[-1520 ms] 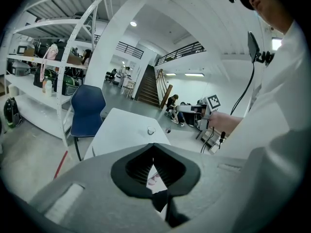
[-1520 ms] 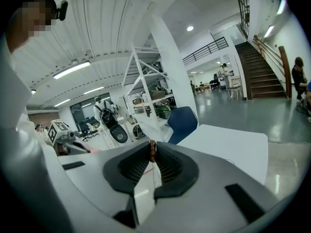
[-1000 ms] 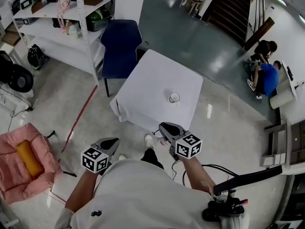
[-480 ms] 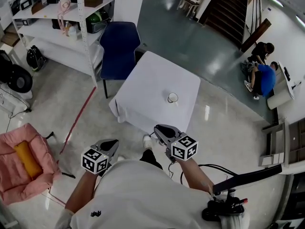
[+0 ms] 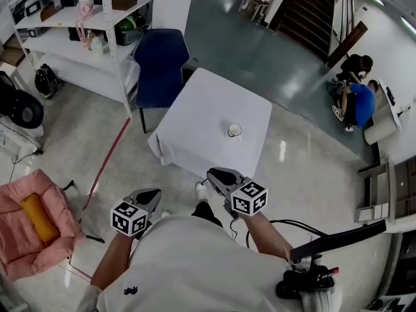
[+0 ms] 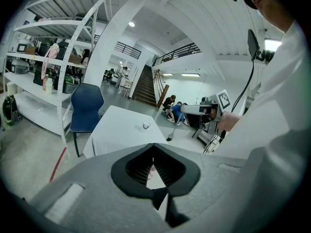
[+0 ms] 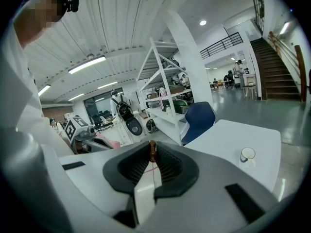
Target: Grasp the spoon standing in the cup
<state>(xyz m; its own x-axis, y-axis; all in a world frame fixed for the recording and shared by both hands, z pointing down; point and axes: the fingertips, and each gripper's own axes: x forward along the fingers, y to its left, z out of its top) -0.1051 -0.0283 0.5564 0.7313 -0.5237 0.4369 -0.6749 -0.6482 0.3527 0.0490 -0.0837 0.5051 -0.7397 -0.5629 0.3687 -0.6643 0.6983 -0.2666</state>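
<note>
Right gripper (image 7: 152, 147): jaws pinched almost together, only a slit between them, with a small brown speck at the tips that I can't identify. It has no spoon. Left gripper (image 6: 153, 147): jaws closed too, and empty.

Looking outward, both grippers hang at the person's waist, well short of the table (image 5: 195, 119). The cup (image 5: 234, 130) stands alone on the cloth, toward four o'clock of the table's middle and at twelve o'clock from the right gripper. In the right gripper view it sits at three o'clock of the jaws. The spoon is too small to make out.

So nothing is done yet. What's left, by my reckoning: step in, spread the jaws, line up over the cup and clamp the handle.
</note>
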